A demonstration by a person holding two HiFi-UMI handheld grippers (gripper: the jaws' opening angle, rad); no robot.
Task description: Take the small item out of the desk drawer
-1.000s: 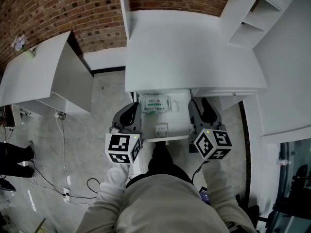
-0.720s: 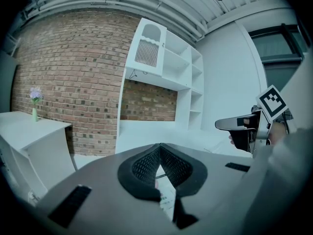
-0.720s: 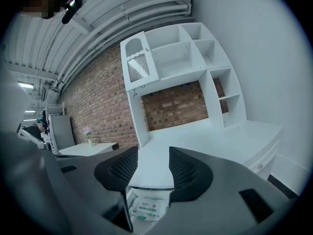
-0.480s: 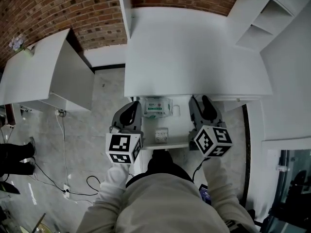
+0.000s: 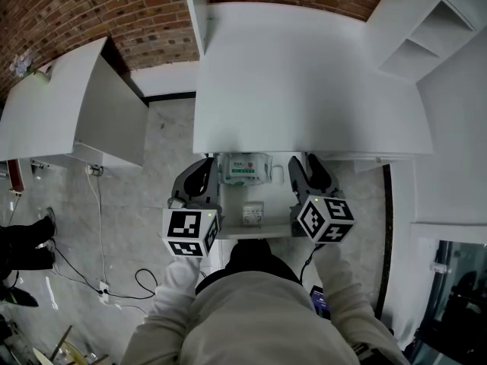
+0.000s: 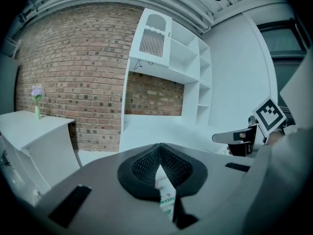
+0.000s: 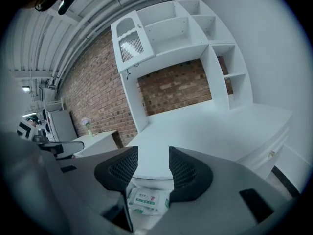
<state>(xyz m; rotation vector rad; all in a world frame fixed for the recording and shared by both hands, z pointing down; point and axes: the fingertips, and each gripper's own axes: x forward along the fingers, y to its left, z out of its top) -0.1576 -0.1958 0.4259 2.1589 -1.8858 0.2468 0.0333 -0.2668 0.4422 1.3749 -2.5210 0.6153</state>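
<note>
Head view: a person holds the left gripper (image 5: 202, 175) and the right gripper (image 5: 303, 172) at either side of the open drawer (image 5: 275, 207) under a white desk (image 5: 304, 74); a wipes pack (image 5: 245, 168) lies in the drawer between the two grippers' tips; a small white item (image 5: 253, 214) sits nearer the person, between the grippers' bodies, touched by neither.

Left gripper view: the left gripper (image 6: 159, 151) has its jaws meeting at the tips, nothing gripped; the wipes pack (image 6: 167, 199) shows through the slit below them; the right gripper (image 6: 239, 138) stands off to its right.

Right gripper view: the right gripper (image 7: 152, 163) has its jaws moderately apart and empty; the wipes pack (image 7: 146, 199) lies below, just beyond them; the left gripper (image 7: 58, 148) shows at its left.
</note>
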